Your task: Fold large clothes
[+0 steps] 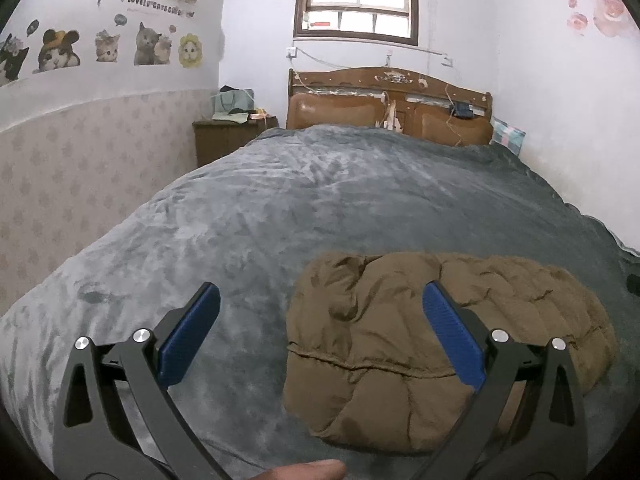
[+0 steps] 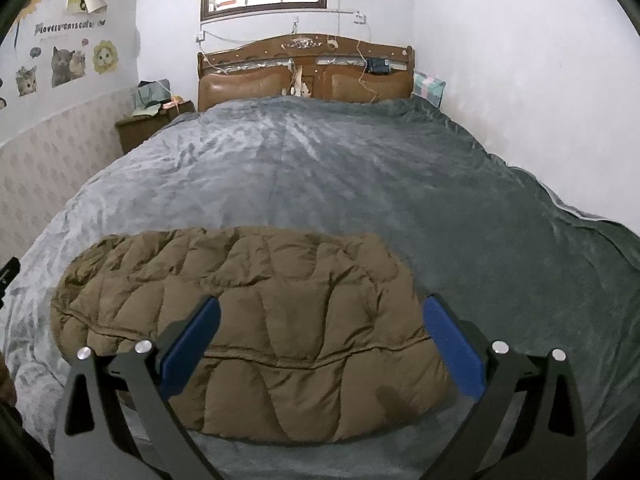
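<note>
A brown quilted puffer jacket (image 1: 400,344) lies folded into a compact bundle near the foot of the bed, on the grey blanket (image 1: 280,200). My left gripper (image 1: 320,300) is open above the bundle's left end, its right blue pad over the fabric and its left pad over bare blanket. In the right wrist view the same jacket (image 2: 260,312) fills the lower middle. My right gripper (image 2: 320,312) is open too, hovering over the jacket's right half with nothing between its fingers. Neither gripper holds cloth.
The grey blanket (image 2: 360,160) covers the whole bed up to a wooden headboard (image 1: 388,100). A bedside cabinet (image 1: 228,136) with bags stands at the back left. Walls run close along both sides. A fingertip (image 1: 304,470) shows at the bottom edge.
</note>
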The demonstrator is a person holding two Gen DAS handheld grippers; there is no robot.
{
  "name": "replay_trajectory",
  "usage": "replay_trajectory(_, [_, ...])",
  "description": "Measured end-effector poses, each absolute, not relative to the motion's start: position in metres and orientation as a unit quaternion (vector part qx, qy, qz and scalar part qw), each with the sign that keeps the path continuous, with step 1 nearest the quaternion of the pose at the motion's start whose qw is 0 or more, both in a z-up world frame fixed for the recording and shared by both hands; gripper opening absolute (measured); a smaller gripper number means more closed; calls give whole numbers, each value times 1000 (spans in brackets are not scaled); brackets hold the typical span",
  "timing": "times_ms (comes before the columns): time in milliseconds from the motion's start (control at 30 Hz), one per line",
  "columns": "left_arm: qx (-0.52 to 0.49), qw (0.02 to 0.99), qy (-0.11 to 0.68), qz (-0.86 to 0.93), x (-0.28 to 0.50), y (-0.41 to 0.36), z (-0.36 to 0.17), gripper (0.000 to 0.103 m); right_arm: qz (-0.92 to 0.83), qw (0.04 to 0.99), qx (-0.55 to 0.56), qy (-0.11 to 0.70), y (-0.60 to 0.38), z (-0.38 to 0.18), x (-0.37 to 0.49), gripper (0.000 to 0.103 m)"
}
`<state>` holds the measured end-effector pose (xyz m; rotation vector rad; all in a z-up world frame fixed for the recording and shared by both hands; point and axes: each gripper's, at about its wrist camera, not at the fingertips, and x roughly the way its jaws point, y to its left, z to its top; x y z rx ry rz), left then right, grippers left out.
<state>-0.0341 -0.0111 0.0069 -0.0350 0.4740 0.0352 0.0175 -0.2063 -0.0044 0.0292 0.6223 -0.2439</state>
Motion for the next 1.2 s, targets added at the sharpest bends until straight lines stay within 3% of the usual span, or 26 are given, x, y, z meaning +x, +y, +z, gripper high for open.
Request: replay_trajectory(1200, [-20,968,251,22,-24,-12,4,100,-123,945,22,301,-211,-1,15,101])
